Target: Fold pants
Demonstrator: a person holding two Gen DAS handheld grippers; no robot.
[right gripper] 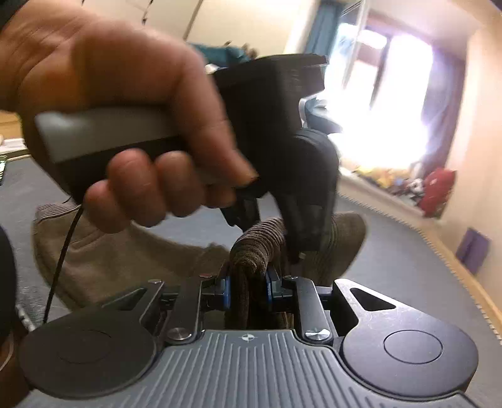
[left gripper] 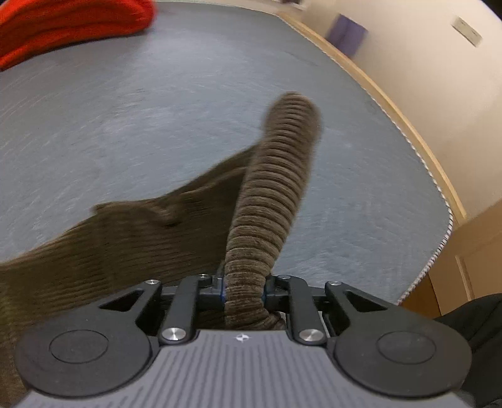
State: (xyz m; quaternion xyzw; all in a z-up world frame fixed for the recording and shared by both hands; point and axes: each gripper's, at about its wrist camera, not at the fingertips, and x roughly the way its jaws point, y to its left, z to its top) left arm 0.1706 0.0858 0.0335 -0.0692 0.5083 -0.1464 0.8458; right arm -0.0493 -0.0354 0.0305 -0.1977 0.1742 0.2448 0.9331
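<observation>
Left gripper (left gripper: 244, 290) is clenched on a bunched roll of brown ribbed pants (left gripper: 276, 188) – the rest trails over the grey carpeted floor (left gripper: 157, 125), near its wooden edge. Right gripper (right gripper: 248, 287) likewise pinches a fold of the pants (right gripper: 257, 248). A hand (right gripper: 125, 125) grips the other tool's handle just above it – blurred. No writing is legible.

My left gripper (left gripper: 244, 290) is clamped on a bunched ridge of the brown corduroy pants (left gripper: 273, 194), which rises away from it in a thick ribbed roll. More of the pants spreads to the left of that roll, lying on the grey carpet (left gripper: 141, 125). Far beyond the roll, to its left, I see a red cloth (left gripper: 72, 25); the carpet's edge (left gripper: 408, 138) curves to the roll's right.
</observation>
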